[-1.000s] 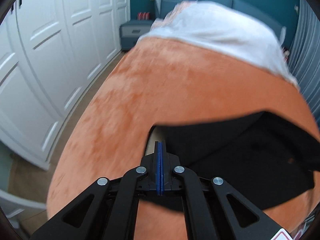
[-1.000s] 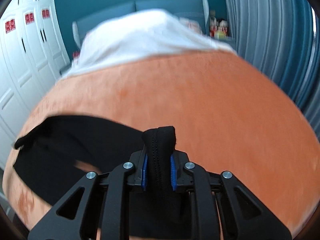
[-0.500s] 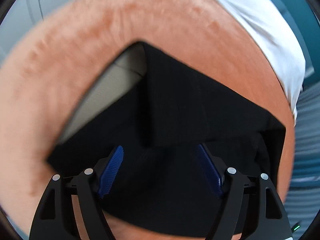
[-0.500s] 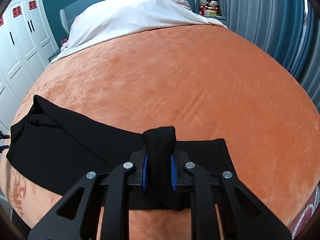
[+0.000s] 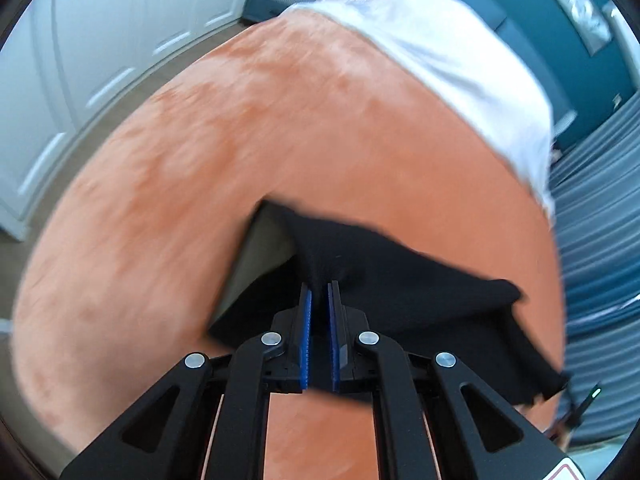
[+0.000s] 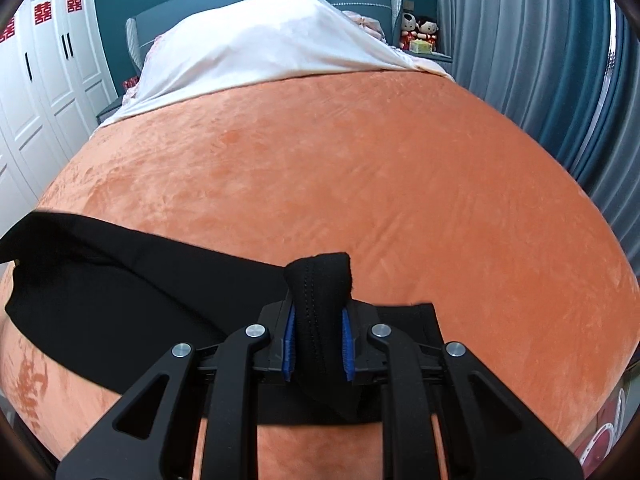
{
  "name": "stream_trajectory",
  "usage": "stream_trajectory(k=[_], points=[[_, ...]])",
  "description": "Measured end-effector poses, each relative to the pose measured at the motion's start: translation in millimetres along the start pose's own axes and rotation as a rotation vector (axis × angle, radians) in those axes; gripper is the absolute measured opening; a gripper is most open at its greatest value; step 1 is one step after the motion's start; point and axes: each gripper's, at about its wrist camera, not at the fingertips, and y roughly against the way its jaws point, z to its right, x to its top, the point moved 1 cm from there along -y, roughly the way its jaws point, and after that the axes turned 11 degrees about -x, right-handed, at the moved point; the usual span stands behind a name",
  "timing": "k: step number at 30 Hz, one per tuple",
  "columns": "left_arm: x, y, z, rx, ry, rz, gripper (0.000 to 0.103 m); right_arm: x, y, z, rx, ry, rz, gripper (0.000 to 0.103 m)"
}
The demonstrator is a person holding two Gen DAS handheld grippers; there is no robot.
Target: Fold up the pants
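Half a second back the left gripper gaped over the pants; it has since clenched on a fold of the black cloth, with a pale lining showing just left of the pinch. From there the pants lie across the near part of the orange bedspread, running rightward to the right gripper, which keeps its pads clamped on a stitched bunch of the same garment, standing up between them. White bedding covers the bed's far end, beside the curtains.
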Motion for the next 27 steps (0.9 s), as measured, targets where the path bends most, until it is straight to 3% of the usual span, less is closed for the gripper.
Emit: stream_trajectory(k=[4, 5, 6, 8, 10, 12, 14, 16, 18, 22, 23, 25, 27], points=[[-35, -33, -57, 0.184, 0.054, -0.091, 0.008, -25, -23, 2, -0.023, 0.011, -0.075, 0.018], [-43, -44, -66, 0.233, 0.067, -0.114, 0.001, -31, -30, 3, -0.029, 0.006, -0.096, 0.019], [-48, -63, -77, 0.347, 0.064, -0.146, 0.000, -36, -37, 3, -0.037, 0.004, -0.110, 0.020], [-51, -77, -84, 0.427, 0.060, -0.151, 0.000, -41, -42, 7, -0.047, -0.015, -0.121, 0.020], [-50, -73, -77, 0.413, 0.085, -0.108, 0.000, -42, -41, 12, -0.039, -0.036, -0.112, 0.024], [-48, -56, -59, 0.401, 0.089, -0.048, 0.007, -41, -39, 15, -0.023, -0.049, -0.106, 0.024], [-46, -41, -34, 0.460, 0.021, 0.006, 0.009, -41, -41, 15, -0.011, -0.034, -0.118, 0.025], [-47, -28, -2, 0.542, -0.053, 0.051, 0.025, -39, -43, 16, -0.001, -0.023, -0.109, 0.023], [-51, -16, 36, 0.544, -0.132, 0.099, 0.047, -23, -36, 17, 0.000, 0.001, -0.068, 0.021], [-68, -9, 91, 0.469, -0.250, 0.133, 0.058, 14, 33, 22, 0.038, 0.055, 0.208, 0.022], [-70, -17, 102, 0.438, -0.257, 0.128, 0.058, 12, 37, 23, -0.020, 0.120, 0.228, 0.025], [-86, -34, 126, 0.374, -0.277, 0.106, 0.058, -12, 15, 30, -0.164, 0.260, 0.151, 0.038], [-98, -55, 145, 0.335, -0.307, 0.070, 0.058, -50, -13, 49, -0.230, 0.301, -0.006, 0.039]])
